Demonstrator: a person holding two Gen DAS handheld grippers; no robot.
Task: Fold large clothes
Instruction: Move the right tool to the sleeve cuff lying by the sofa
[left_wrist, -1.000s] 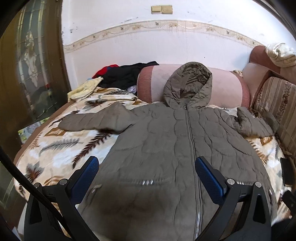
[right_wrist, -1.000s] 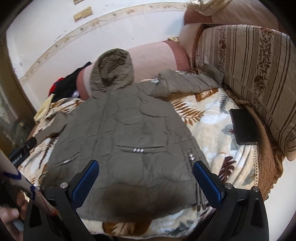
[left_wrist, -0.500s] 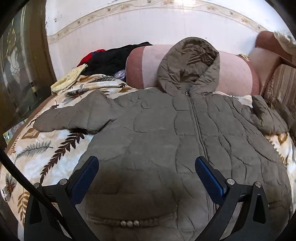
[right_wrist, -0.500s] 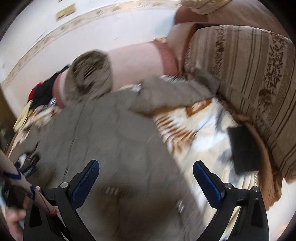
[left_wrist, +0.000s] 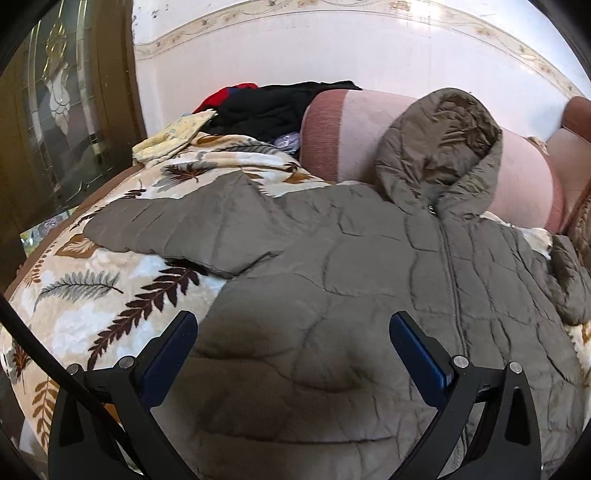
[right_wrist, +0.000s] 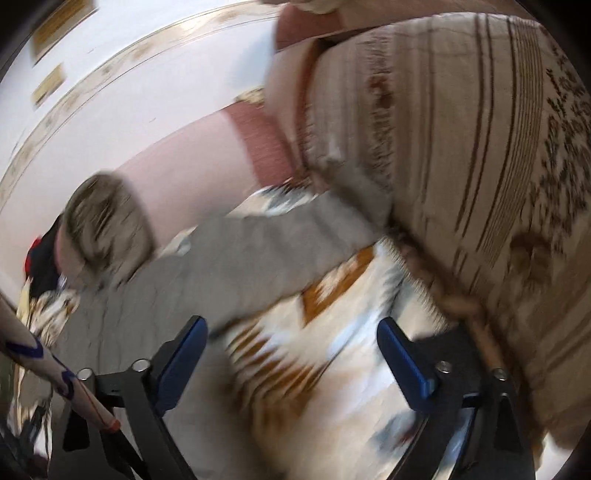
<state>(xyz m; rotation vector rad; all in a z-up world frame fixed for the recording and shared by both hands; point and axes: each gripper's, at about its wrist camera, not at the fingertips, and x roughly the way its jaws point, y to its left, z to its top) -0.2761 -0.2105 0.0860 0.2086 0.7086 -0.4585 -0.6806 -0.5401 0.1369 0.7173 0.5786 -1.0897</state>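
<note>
A: Left wrist view, item?
B: Quilted grey jacket (left_wrist: 332, 288), zipped, spread front-up on leaf-print bed cover (left_wrist: 92, 306); hood (left_wrist: 439, 155) propped on pink bolster (left_wrist: 354, 136). Left hand-held gripper (left_wrist: 291, 354) wide, empty, above lower front.
A: Step?
B: Likely pre-fold approach; nothing gripped yet.
A: Right wrist view?
B: Blurred. Right hand-held gripper (right_wrist: 291, 362) wide, just narrowing, empty, over bare cover short of jacket sleeve (right_wrist: 280, 243).
A: Next move?
B: Probably pinch sleeve, carry across chest.
A: Room?
B: Striped cushion (right_wrist: 461, 147), white wall, heaped clothes (left_wrist: 269, 107), glazed door (left_wrist: 62, 110).
</note>
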